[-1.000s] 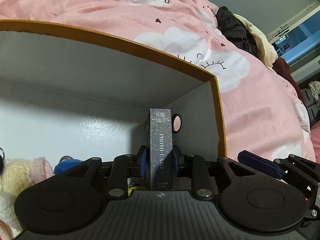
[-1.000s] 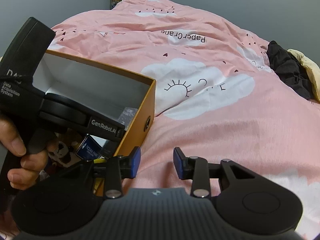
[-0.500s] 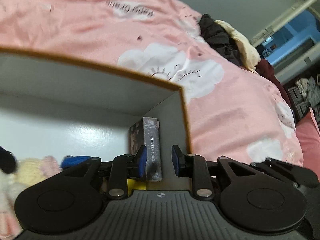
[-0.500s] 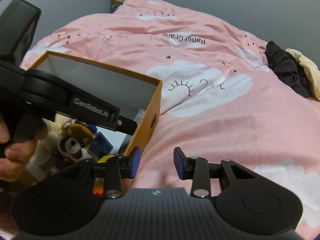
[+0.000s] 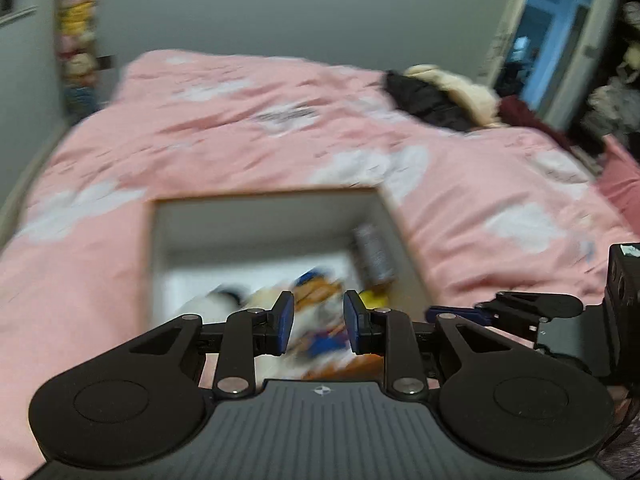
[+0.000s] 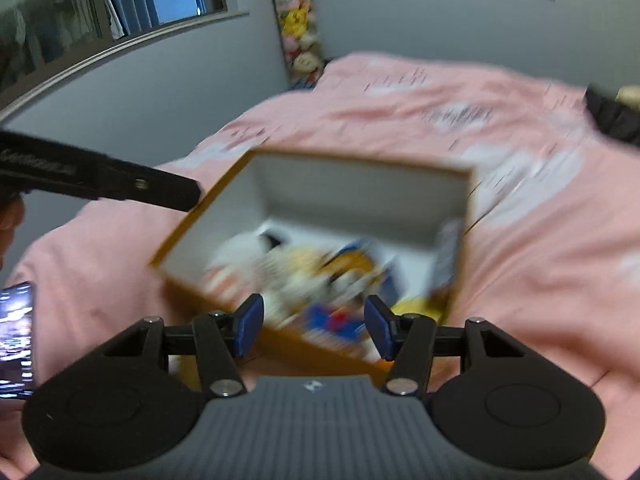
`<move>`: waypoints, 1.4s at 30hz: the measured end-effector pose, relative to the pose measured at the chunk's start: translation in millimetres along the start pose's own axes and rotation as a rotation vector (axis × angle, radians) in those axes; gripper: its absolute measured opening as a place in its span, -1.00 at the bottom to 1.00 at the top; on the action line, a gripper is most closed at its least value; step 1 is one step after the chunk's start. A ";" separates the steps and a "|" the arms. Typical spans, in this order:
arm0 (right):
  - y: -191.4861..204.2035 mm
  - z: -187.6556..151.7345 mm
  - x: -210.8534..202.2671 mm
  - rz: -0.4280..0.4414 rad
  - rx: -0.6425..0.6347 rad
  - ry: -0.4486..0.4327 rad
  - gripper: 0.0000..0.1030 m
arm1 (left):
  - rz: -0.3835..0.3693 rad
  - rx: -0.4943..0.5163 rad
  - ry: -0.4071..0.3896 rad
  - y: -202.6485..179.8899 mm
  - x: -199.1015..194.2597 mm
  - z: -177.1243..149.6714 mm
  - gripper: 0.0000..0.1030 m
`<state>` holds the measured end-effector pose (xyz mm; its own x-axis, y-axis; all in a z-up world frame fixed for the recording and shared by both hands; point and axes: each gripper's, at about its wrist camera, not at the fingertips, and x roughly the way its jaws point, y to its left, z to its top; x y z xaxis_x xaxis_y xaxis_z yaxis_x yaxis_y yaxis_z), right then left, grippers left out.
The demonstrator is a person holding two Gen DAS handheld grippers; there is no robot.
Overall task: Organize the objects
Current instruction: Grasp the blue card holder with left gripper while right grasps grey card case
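An open orange box with a white inside [image 5: 264, 216] [image 6: 360, 188] sits on the pink bed. It holds plush toys [image 5: 316, 292] [image 6: 304, 272] and a dark photo card box [image 5: 372, 254] [image 6: 446, 256] that stands against its right wall. My left gripper [image 5: 316, 322] is open and empty, raised above the near side of the box. My right gripper [image 6: 312, 326] is open and empty, above the box's near edge. Both views are blurred by motion.
The pink cloud-print duvet [image 5: 248, 132] [image 6: 540, 240] covers the bed. Dark and cream clothes [image 5: 436, 96] lie at its far right. Plush toys hang in the far corner [image 6: 298, 36]. A phone screen [image 6: 16, 336] shows at the left. The right gripper shows in the left view [image 5: 532, 312].
My left gripper let go of the photo card box, left it standing in the box, and pulled up and back. My right gripper opened wider and rose above the box.
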<state>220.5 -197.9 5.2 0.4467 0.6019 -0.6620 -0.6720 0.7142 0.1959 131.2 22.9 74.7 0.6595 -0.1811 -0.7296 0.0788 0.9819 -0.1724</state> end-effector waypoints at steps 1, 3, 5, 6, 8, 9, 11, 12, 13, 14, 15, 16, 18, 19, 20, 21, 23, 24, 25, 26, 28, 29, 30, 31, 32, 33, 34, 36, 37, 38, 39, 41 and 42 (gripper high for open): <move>6.1 -5.9 6.9 0.023 0.019 0.026 0.13 | 0.029 -0.010 0.014 6.1 -3.7 -10.4 -0.35; 18.3 -19.0 22.8 0.052 0.070 0.081 0.13 | 0.089 -0.053 0.058 19.2 -6.3 -34.6 -0.34; 29.9 -34.0 34.5 0.073 0.109 0.121 0.11 | 0.124 -0.116 0.093 29.2 -7.5 -58.1 -0.33; 35.3 -41.3 38.2 0.076 0.120 0.140 0.11 | 0.128 -0.149 0.112 32.6 -7.8 -69.0 -0.33; 45.6 -56.1 42.5 0.094 0.124 0.181 0.11 | 0.122 -0.198 0.133 37.6 -11.1 -90.2 -0.31; 51.4 -63.2 44.5 0.103 0.113 0.205 0.11 | 0.121 -0.200 0.136 35.8 -11.8 -98.3 -0.24; 65.7 -74.9 47.2 0.114 0.057 0.245 0.00 | 0.134 -0.178 0.133 31.5 -16.3 -111.6 -0.10; 72.4 -79.5 47.4 0.118 0.029 0.254 0.00 | 0.155 -0.165 0.133 29.9 -16.1 -116.0 -0.04; 78.8 -82.1 47.3 0.132 0.005 0.259 0.00 | 0.181 -0.159 0.137 29.1 -17.7 -119.9 -0.04; 82.9 -83.1 46.9 0.149 -0.006 0.256 0.00 | 0.212 -0.159 0.145 28.1 -18.3 -122.8 -0.04; 87.2 -82.7 45.7 0.174 -0.015 0.249 0.00 | 0.231 -0.164 0.152 29.8 -21.7 -126.8 -0.04; 91.5 -82.0 44.5 0.198 -0.019 0.248 0.00 | 0.240 -0.180 0.167 31.2 -22.1 -129.1 -0.04; 100.9 -81.0 45.4 0.265 -0.034 0.266 0.01 | 0.218 -0.221 0.187 39.8 -25.0 -136.5 -0.04; 106.2 -79.9 47.4 0.283 -0.046 0.274 0.02 | 0.209 -0.240 0.192 43.1 -24.0 -137.7 -0.04; 113.4 -79.2 50.4 0.289 -0.069 0.280 0.02 | 0.210 -0.259 0.198 46.2 -23.2 -140.7 -0.04; 117.9 -79.6 52.9 0.288 -0.092 0.280 0.02 | 0.215 -0.277 0.197 49.4 -22.0 -141.9 -0.04; 126.0 -82.5 56.2 0.279 -0.125 0.280 0.04 | 0.217 -0.308 0.193 54.1 -20.0 -144.5 -0.04; 129.1 -82.0 59.9 0.275 -0.137 0.287 0.05 | 0.217 -0.324 0.195 56.5 -18.6 -146.7 -0.04; 131.3 -82.3 64.4 0.261 -0.146 0.296 0.08 | 0.219 -0.331 0.200 58.1 -16.8 -148.0 -0.04; 132.8 -82.5 69.6 0.244 -0.155 0.303 0.13 | 0.223 -0.330 0.205 59.2 -14.7 -148.8 -0.04; 134.4 -83.8 76.4 0.239 -0.157 0.316 0.15 | 0.227 -0.327 0.209 60.5 -11.2 -149.9 -0.04; 135.2 -84.4 78.5 0.240 -0.162 0.322 0.18 | 0.223 -0.327 0.210 61.2 -9.9 -149.5 -0.04; 134.9 -85.0 79.1 0.240 -0.167 0.324 0.18 | 0.218 -0.333 0.206 61.1 -9.7 -149.9 -0.04; 135.4 -85.6 80.4 0.237 -0.171 0.327 0.21 | 0.211 -0.342 0.205 62.3 -7.8 -149.7 -0.04; 135.2 -85.7 82.1 0.231 -0.171 0.331 0.28 | 0.206 -0.353 0.205 64.1 -5.8 -149.2 -0.04; 134.8 -85.8 83.8 0.225 -0.169 0.334 0.31 | 0.201 -0.366 0.205 66.8 -3.5 -148.9 -0.04; 134.4 -86.3 84.6 0.222 -0.166 0.336 0.33 | 0.199 -0.376 0.205 69.0 -1.4 -149.1 -0.04; 133.3 -86.8 88.1 0.225 -0.158 0.344 0.30 | 0.195 -0.383 0.212 71.5 2.9 -148.7 -0.11; 133.0 -87.7 89.6 0.229 -0.152 0.350 0.32 | 0.193 -0.380 0.218 71.7 5.4 -149.1 -0.19; 133.1 -88.2 91.0 0.226 -0.152 0.353 0.32 | 0.195 -0.370 0.219 70.5 7.1 -149.8 -0.19; 133.4 -88.3 91.9 0.222 -0.152 0.354 0.32 | 0.189 -0.362 0.219 69.5 8.4 -149.3 -0.19; 133.5 -88.1 92.1 0.212 -0.153 0.352 0.26 | 0.178 -0.360 0.217 69.0 9.5 -148.7 -0.24; 132.4 -88.1 91.6 0.205 -0.149 0.351 0.19 | 0.168 -0.362 0.217 69.2 9.8 -148.4 -0.27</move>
<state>120.4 -79.7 -93.2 0.0845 0.5500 -0.8309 -0.8152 0.5177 0.2598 32.2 80.7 -42.6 0.4656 -0.0663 -0.8825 -0.3083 0.9226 -0.2320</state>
